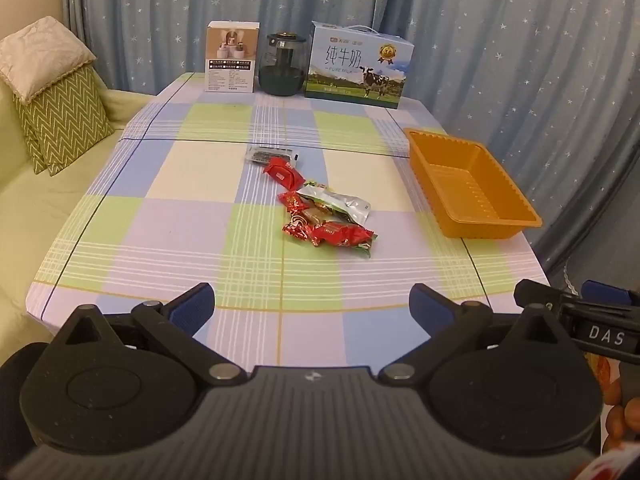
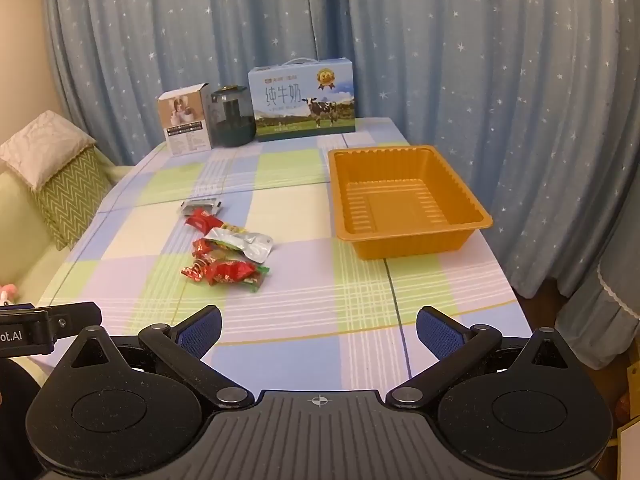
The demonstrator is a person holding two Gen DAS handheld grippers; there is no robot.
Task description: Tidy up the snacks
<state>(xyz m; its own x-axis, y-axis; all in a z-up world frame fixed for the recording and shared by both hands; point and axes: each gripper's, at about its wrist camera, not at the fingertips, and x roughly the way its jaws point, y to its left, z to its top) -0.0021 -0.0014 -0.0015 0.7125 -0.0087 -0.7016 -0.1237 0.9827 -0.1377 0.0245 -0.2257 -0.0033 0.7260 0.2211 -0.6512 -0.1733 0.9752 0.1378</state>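
A pile of wrapped snacks (image 1: 326, 216) lies mid-table: several red candy wrappers, a silver pouch (image 1: 340, 202) and a dark packet (image 1: 270, 155) at the far end. The pile also shows in the right wrist view (image 2: 224, 246). An empty orange plastic tray (image 1: 472, 184) stands to the right of it, seen also in the right wrist view (image 2: 404, 204). My left gripper (image 1: 312, 306) is open and empty above the table's near edge. My right gripper (image 2: 318, 332) is open and empty too, near the front edge, right of the left one.
A checked tablecloth (image 1: 200, 216) covers the table. At the back stand a small white box (image 1: 231, 62), a dark glass jar (image 1: 282, 64) and a blue milk carton case (image 1: 358, 66). A sofa with cushions (image 1: 52, 120) is at the left. Star curtains hang behind.
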